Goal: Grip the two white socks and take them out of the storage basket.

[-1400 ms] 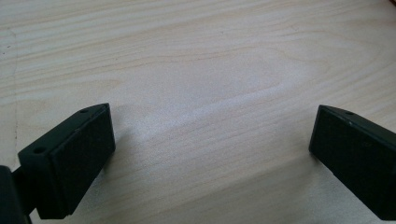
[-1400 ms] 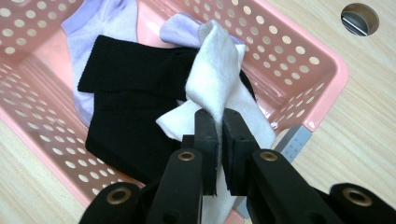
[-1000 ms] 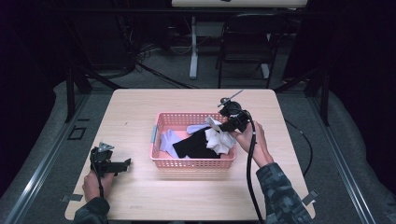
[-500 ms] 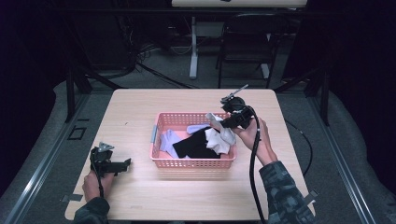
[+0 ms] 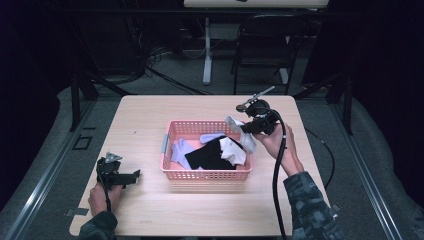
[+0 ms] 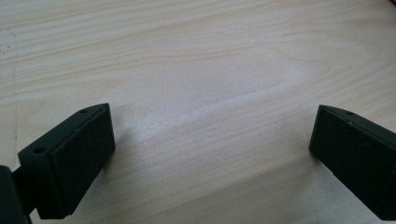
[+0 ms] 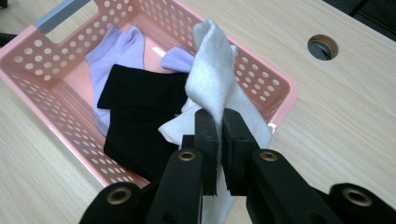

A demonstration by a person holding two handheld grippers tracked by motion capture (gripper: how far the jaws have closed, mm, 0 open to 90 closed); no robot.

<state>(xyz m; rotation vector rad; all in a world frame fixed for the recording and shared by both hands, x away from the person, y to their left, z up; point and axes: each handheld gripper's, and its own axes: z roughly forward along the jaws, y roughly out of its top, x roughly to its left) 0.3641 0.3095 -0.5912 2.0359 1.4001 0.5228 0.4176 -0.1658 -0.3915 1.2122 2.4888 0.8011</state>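
The right gripper (image 7: 219,128) is pinching a white cotton sock (image 7: 212,70), dangling over the pink perforated plastic basket (image 7: 42,100). The left gripper (image 6: 212,154) is sitting wide open on the near-left light wooden table (image 6: 196,56).

White sock (image 7: 212,70) lifted at the pink basket (image 5: 172,134)

The white sock, soft and ribbed, hangs pinched between the jaws of the right gripper (image 7: 218,140), one end folded upward and the other trailing down (partly hidden behind the jaws). It sits at the basket's 3 o'clock edge, just above the black sock (image 7: 135,112) and lilac socks (image 7: 114,58) lying flat inside.
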